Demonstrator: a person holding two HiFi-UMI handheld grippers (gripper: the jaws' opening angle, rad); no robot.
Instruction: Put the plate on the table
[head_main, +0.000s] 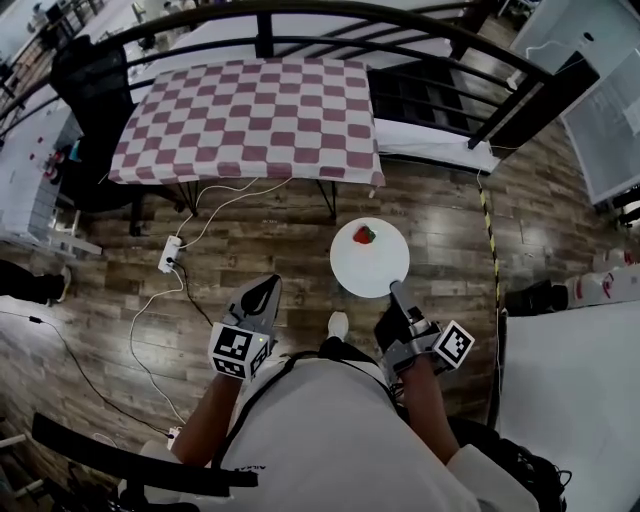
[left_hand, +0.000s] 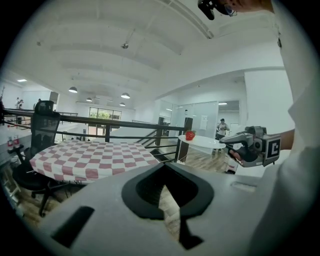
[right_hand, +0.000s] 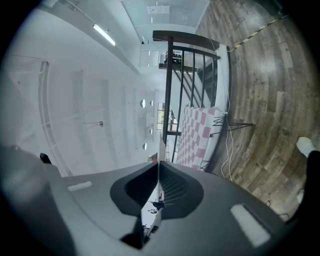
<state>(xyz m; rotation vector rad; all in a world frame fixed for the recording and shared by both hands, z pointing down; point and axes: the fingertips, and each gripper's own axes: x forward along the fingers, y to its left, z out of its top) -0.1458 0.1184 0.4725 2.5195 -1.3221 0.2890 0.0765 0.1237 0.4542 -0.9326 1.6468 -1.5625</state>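
Note:
A round white plate (head_main: 370, 265) with a small red fruit (head_main: 364, 235) on it hangs level over the wooden floor. My right gripper (head_main: 395, 290) is shut on its near rim. The right gripper view shows the plate (right_hand: 158, 150) edge-on as a thin line between the closed jaws. My left gripper (head_main: 268, 283) is to the left of the plate, shut and empty. The table (head_main: 250, 110) with a red-and-white checked cloth stands ahead, beyond the plate. From the left gripper view, the plate (left_hand: 205, 141) and the right gripper (left_hand: 225, 145) appear to the right of the table (left_hand: 95, 155).
A black railing (head_main: 300, 15) curves behind the table. A black office chair (head_main: 95, 75) stands at its left end. A power strip with white cables (head_main: 170, 253) lies on the floor left of me. A white surface (head_main: 570, 400) lies at my right.

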